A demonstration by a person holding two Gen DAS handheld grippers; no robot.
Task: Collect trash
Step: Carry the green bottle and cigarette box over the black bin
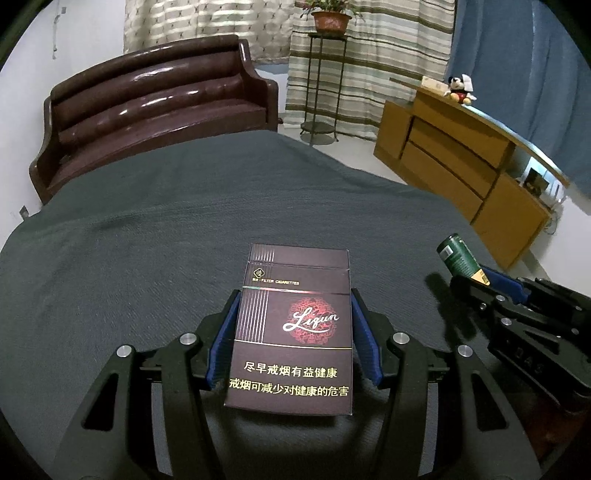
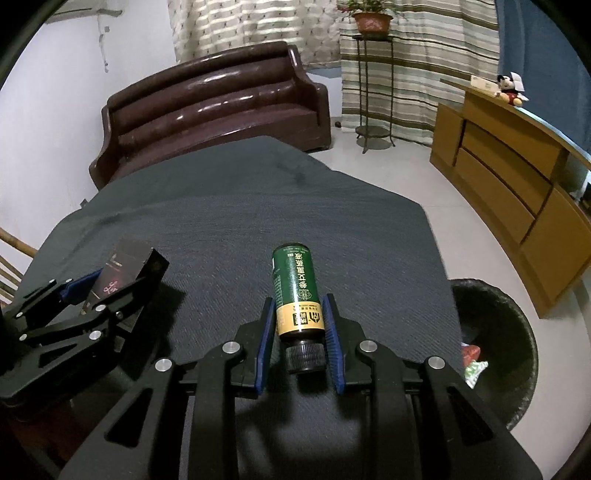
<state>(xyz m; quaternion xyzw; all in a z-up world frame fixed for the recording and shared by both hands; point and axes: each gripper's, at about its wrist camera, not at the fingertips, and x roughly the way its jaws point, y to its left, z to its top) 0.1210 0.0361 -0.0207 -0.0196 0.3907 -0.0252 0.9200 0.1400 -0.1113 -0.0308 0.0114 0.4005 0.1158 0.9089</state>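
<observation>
In the left wrist view, the left gripper [image 1: 293, 302] is clamped on a dark maroon Liqun cigarette pack [image 1: 295, 328], its blue pads [image 1: 227, 332] pressed against the two long edges while the pack's printed face looks up at the camera, raised above the grey bedspread [image 1: 147, 240]. To the right, the right gripper [image 1: 476, 277] juts in from the side with a green bottle [image 1: 458, 256] sticking out past its fingertips. Beyond the bed stand a brown leather sofa [image 1: 155, 107], a metal plant stand [image 1: 321, 85] with a potted plant [image 1: 330, 18] in front of striped curtains [image 1: 388, 55], and a wooden dresser [image 1: 461, 162] with a Mickey Mouse plush [image 1: 460, 90] on top. In the right wrist view, the right gripper [image 2: 300, 321] grasps the green bottle [image 2: 295, 284] at its yellow label band, the black cap towards the camera and the base pointing away, over the bedspread [image 2: 258, 206]. At the left, the left gripper [image 2: 107, 284] holds the cigarette pack [image 2: 129, 269] tilted, seen from its edge. At the lower right, beside the bed on the pale tiled floor [image 2: 424, 177], stands a dark bin lined with a black bag [image 2: 517, 332], with a few scraps of coloured wrappers [image 2: 472, 362] showing inside. The sofa [image 2: 214, 110], the plant stand [image 2: 373, 85] and the dresser [image 2: 517, 184] fill the background.
</observation>
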